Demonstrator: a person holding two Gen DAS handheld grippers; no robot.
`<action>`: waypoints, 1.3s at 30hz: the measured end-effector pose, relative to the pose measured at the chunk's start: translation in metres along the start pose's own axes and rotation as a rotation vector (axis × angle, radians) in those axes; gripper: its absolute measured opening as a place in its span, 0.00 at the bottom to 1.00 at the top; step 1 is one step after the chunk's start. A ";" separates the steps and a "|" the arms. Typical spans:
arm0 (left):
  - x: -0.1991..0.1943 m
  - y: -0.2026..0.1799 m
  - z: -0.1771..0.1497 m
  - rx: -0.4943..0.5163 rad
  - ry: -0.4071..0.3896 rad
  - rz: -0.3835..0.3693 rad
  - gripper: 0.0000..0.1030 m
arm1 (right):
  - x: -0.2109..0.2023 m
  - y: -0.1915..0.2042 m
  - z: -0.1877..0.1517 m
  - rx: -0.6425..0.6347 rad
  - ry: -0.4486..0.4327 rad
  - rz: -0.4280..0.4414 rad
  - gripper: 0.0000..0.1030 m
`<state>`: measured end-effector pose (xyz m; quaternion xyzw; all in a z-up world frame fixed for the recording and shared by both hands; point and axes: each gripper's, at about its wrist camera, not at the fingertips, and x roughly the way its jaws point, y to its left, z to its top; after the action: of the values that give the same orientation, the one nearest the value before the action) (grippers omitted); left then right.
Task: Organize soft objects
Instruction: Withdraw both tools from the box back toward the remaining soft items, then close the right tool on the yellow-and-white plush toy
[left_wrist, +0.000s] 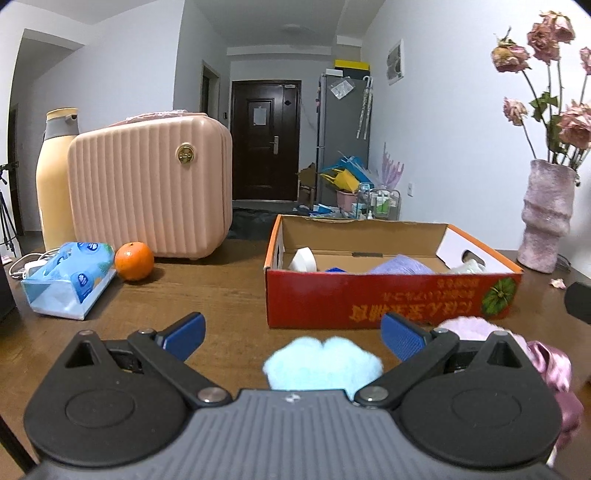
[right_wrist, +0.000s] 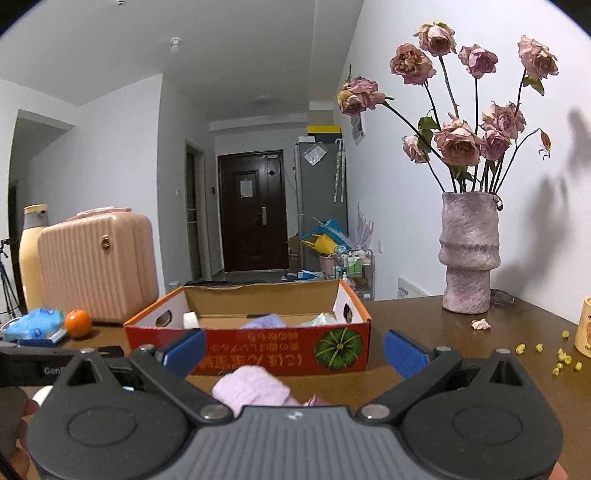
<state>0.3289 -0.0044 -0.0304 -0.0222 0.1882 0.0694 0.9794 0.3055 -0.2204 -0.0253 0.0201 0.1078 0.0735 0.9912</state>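
Walls (right_wrist: 110, 147): white, meeting a white ceiling.
Hallway: running back to a dark wooden door (right_wrist: 253, 210).
Grey cabinet (left_wrist: 343, 136): standing right of the door, yellow box sitting on top.
Clutter (left_wrist: 343, 181): piling at the cabinet's foot.
Table (right_wrist: 424, 325): brown wood, filling the foreground.
Vase (right_wrist: 469, 254): mauve, holding dried roses, casting shadows on the wall.

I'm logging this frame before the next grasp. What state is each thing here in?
Left gripper: open, empty.
Right gripper: open, empty.
Box: open, partly filled.
Blue puff: on table, between left fingers, ungrasped.
Pink puff: on table, ungrasped.
Case: shut, upright.
Roses: wilted.
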 end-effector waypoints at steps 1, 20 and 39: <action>-0.003 0.001 -0.002 0.002 0.002 -0.005 1.00 | -0.004 0.001 -0.002 0.000 0.002 0.005 1.00; -0.068 0.027 -0.027 0.028 0.035 -0.054 1.00 | -0.056 0.021 -0.031 0.000 0.077 0.007 1.00; -0.077 0.063 -0.030 -0.044 0.107 -0.102 1.00 | -0.055 0.069 -0.048 -0.102 0.155 0.050 0.96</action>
<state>0.2377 0.0461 -0.0303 -0.0569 0.2371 0.0224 0.9696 0.2324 -0.1593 -0.0564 -0.0333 0.1797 0.1048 0.9776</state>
